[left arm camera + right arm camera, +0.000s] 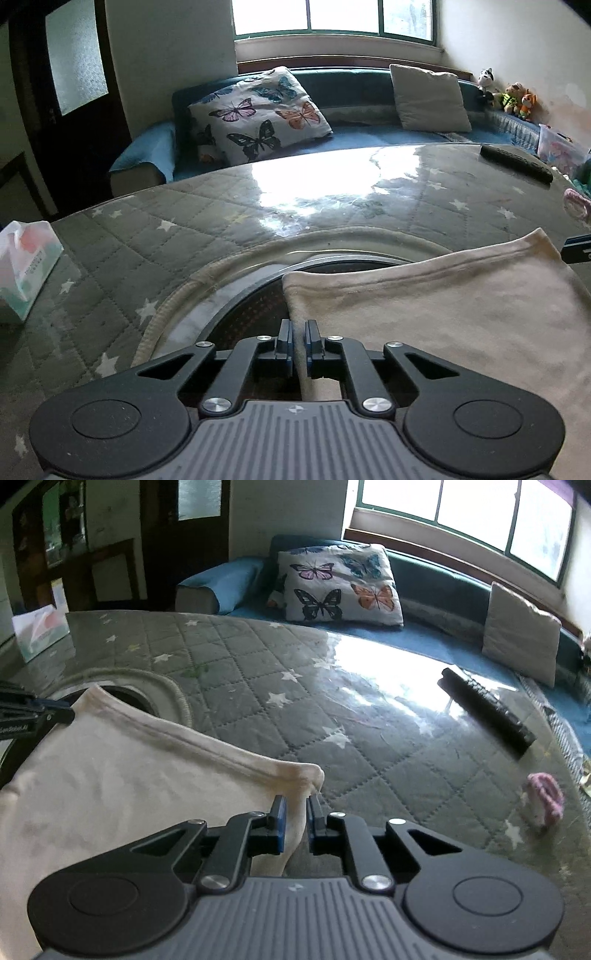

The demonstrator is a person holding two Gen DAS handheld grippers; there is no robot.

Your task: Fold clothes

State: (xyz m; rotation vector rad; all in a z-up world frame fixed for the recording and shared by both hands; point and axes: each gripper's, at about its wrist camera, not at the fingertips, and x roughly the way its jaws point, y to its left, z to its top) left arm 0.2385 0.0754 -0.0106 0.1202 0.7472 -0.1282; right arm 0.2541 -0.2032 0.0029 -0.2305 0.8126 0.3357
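1. Cream garment (443, 317): spread over the star-quilted table (184, 221), its hemmed edge lying across the round opening (258, 295) in the tabletop.
2. Left gripper (298, 341): clamped on the garment's left corner, above the opening.
3. Right gripper (295, 819): clenched on the garment's right corner, cloth bunched between the fingers.
4. Remote control (487, 712): on the table, well beyond the garment.
5. Tissue pack (26, 266): left of the opening.
6. Pink item (543, 801): right of the garment.
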